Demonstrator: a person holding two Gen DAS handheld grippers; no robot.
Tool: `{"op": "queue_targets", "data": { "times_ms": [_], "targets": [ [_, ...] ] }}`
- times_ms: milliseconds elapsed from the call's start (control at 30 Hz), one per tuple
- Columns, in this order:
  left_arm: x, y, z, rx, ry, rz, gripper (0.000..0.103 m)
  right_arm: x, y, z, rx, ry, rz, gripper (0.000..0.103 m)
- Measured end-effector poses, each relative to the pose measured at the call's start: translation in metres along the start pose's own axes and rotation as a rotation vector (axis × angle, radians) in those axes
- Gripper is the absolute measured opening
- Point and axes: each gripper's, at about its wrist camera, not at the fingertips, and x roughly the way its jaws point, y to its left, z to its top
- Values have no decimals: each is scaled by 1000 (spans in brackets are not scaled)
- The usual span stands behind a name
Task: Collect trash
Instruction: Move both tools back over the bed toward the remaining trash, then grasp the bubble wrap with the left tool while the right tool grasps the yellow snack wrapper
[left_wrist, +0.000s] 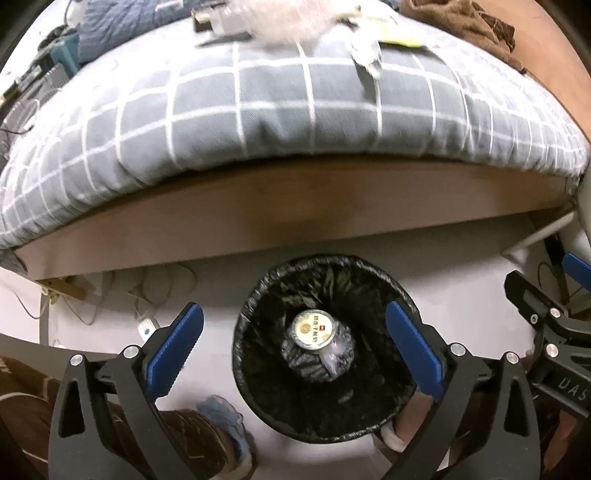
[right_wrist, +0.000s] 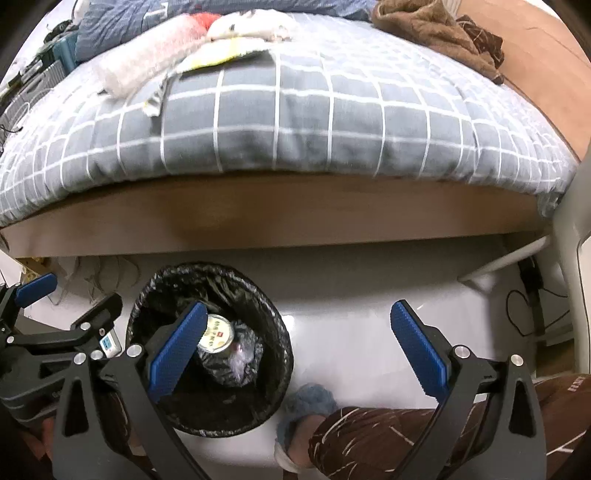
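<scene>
Two grippers hang over the floor beside the bed (left_wrist: 295, 110), and the black-lined trash bin (left_wrist: 258, 387) serves as the landmark. Left of the bin, cables and a small white device lie on the floor under the bed edge. Directly above the bin, the left gripper (left_wrist: 295, 347) has its blue fingers (left_wrist: 177, 347) spread about as wide as they go, with nothing between them; a round container with a pale printed lid (left_wrist: 313, 329) lies at the bottom of the bin beside a bit of crumpled clear plastic. So that piece looks delivered. Right of the bin, the right gripper (right_wrist: 310, 347) is also spread wide and empty, one finger over the bin's rim, the other over bare floor. A slippered foot (right_wrist: 306, 406) stands just beside the bin on that side.

Beyond the bin, up on the bed's grey checked cover, more rubbish remains: a roll of bubble wrap (right_wrist: 147, 62), a yellow-and-white wrapper (right_wrist: 221, 55) and pale crumpled paper (right_wrist: 251, 26).

To do this step well, I would lift the left gripper straight up clear of the bin's liner before swinging toward the bed, so the fingers do not snag the loose plastic. Then take the light wrappers by a firm edge, since they may slip or flutter.
</scene>
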Motion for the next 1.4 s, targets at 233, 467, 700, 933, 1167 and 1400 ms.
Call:
{"op": "queue_targets", "data": {
  "times_ms": [233, 467, 700, 933, 1167, 1400],
  "targets": [
    [-25, 11, 17, -16, -57, 8, 97, -26, -5, 17, 5, -92, 1, 95],
    [-54, 25, 38, -39, -127, 10, 97, -51, -7, 36, 8, -189, 18, 95],
    [-73, 33, 66, -43, -192, -8, 97, -73, -7, 58, 3, -276, 26, 95],
    [-67, 39, 102, -38, -225, 7, 97, -75, -5, 92, -30, -325, 32, 95],
    [-57, 46, 136, -30, -247, 32, 97, -54, -9, 133, -24, -317, 41, 95],
    [-41, 39, 169, 9, -251, 24, 97, -24, 2, 166, -42, -274, 62, 95]
  ]
}}
